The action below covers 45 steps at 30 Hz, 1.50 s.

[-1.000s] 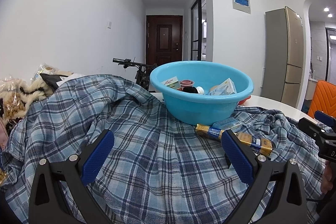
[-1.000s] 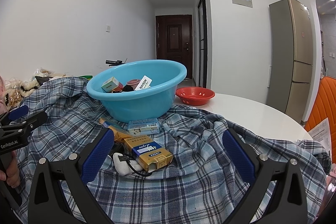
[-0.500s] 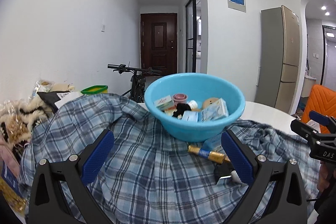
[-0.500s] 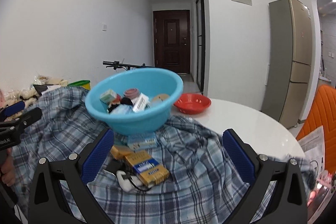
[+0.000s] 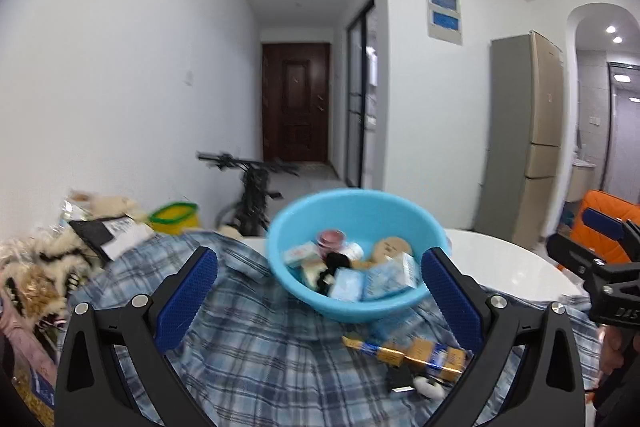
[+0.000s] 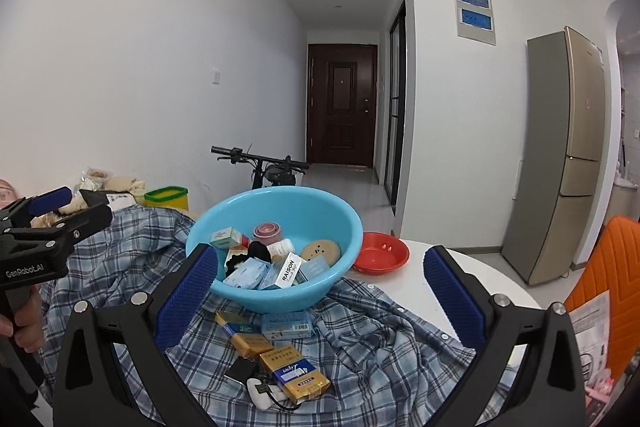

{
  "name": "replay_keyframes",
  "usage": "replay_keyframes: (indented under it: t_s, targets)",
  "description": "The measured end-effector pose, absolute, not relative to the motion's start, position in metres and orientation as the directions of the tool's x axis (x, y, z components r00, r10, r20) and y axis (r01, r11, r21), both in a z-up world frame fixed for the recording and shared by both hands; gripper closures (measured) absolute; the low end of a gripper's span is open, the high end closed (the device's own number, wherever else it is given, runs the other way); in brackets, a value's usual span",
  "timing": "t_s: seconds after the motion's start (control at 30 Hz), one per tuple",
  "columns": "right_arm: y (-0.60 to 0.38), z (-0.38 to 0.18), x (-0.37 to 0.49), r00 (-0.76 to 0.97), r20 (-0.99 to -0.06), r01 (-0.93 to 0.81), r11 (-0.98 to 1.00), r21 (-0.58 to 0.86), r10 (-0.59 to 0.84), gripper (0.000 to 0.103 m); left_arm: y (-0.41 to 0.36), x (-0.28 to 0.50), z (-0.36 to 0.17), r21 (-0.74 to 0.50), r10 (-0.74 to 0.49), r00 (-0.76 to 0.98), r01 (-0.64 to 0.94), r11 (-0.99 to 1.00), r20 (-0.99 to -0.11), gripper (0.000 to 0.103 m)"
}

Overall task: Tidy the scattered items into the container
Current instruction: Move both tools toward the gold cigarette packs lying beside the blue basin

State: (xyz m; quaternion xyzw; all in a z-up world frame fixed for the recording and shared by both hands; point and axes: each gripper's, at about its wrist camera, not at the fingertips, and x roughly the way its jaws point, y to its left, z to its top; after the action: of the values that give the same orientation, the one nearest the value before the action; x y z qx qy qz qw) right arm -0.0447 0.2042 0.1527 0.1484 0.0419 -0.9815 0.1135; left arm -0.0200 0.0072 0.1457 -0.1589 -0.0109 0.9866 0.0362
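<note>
1. Round light-blue plastic basin sits on a crumpled blue plaid shirt, already holding small boxes.
2. Gold-and-blue cigarette packs lie scattered just before it, likely next.
3. Left gripper, right gripper: jaws wide apart, empty, raised above the surface.

White walls, dark door down hallway, gold fridge right.
</note>
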Motion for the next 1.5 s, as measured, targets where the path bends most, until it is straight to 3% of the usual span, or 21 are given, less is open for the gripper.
replay_keyframes:
  t_s: [0.23, 0.43, 0.53, 1.5]
  targets:
    - [0.2, 0.159, -0.055, -0.877, -0.42, 0.281, -0.958, -0.053, -0.234, 0.0, 0.018, -0.04, 0.143, 0.018, 0.08, -0.869, -0.101, -0.995, -0.489, 0.0]
    - [0.197, 0.144, -0.076, -0.715, -0.589, 0.426, -0.903, 0.058, -0.376, 0.0, 0.019, -0.056, 0.13, -0.006, 0.1, -0.781, -0.123, -0.992, -0.616, 0.0]
    - [0.199, 0.136, -0.079, -0.692, -0.621, 0.427, -0.902, 0.056, -0.367, 0.0, 0.021, -0.056, 0.124, 0.036, 0.068, -0.777, -0.116, -0.993, -0.626, 0.0]
    - [0.202, 0.052, -0.154, -0.541, -0.771, 0.411, -0.905, 0.108, -0.337, 0.0, 0.03, -0.132, 0.024, 0.022, 0.057, -0.58, -0.128, -0.991, -0.813, 0.0]
